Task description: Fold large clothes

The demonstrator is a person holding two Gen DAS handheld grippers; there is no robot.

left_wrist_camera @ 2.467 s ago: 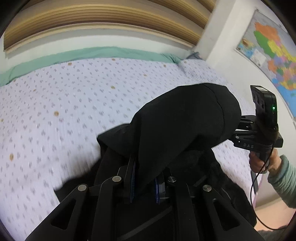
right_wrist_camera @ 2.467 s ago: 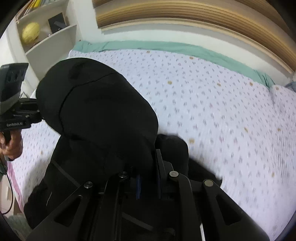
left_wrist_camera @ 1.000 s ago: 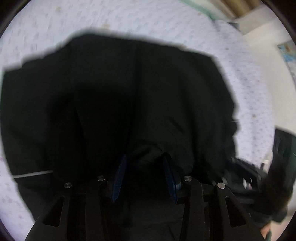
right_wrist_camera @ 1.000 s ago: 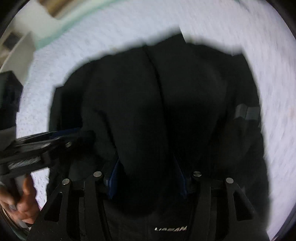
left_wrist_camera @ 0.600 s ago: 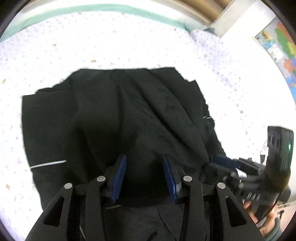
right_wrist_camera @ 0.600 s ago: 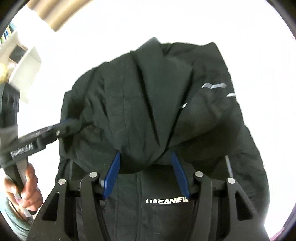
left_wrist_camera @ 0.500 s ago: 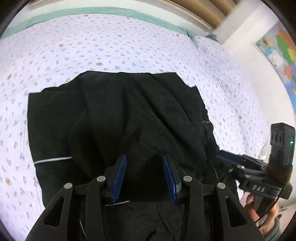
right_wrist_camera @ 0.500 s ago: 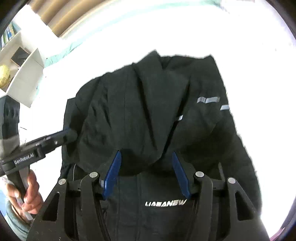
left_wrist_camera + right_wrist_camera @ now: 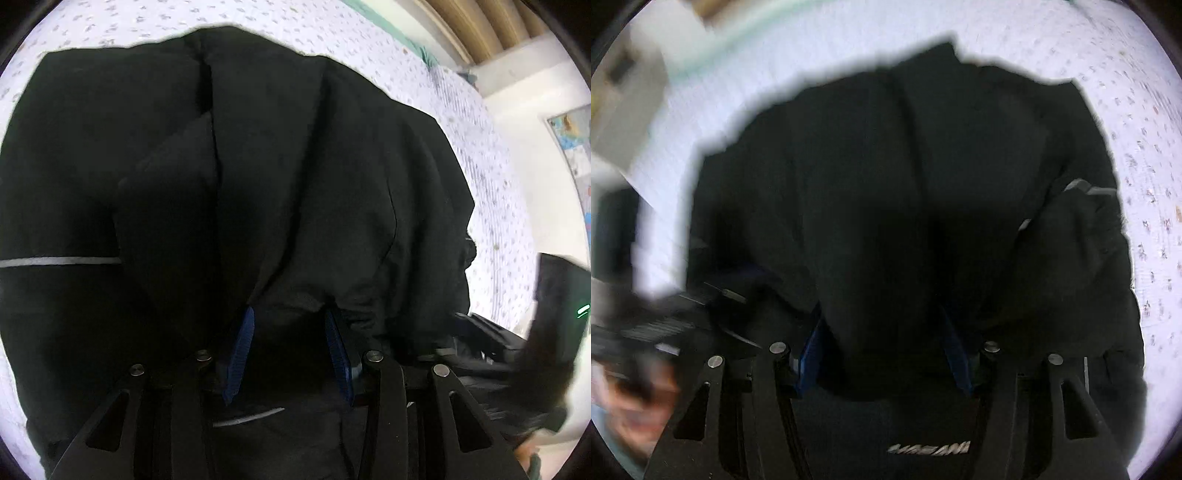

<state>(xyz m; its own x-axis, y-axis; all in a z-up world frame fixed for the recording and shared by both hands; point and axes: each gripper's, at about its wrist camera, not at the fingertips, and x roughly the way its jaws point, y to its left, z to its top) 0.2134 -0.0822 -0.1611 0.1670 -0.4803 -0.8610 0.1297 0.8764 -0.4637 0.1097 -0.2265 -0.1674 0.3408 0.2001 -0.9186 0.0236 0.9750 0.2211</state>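
Black jacket [image 9: 280, 177] lies bunched between both grippers' spread fingers [image 9: 240, 343].

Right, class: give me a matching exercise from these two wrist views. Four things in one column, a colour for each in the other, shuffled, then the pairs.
Things
1. jacket
2. pads
3. bedsheet
4. stripe

Colours
A. silvery grey
B. white with small specks
C. blue
D. black

Pairs: 1-D, 2-C, 3-B, 4-A

The pads are those of the left gripper; the stripe runs across the jacket at the left of the left wrist view.
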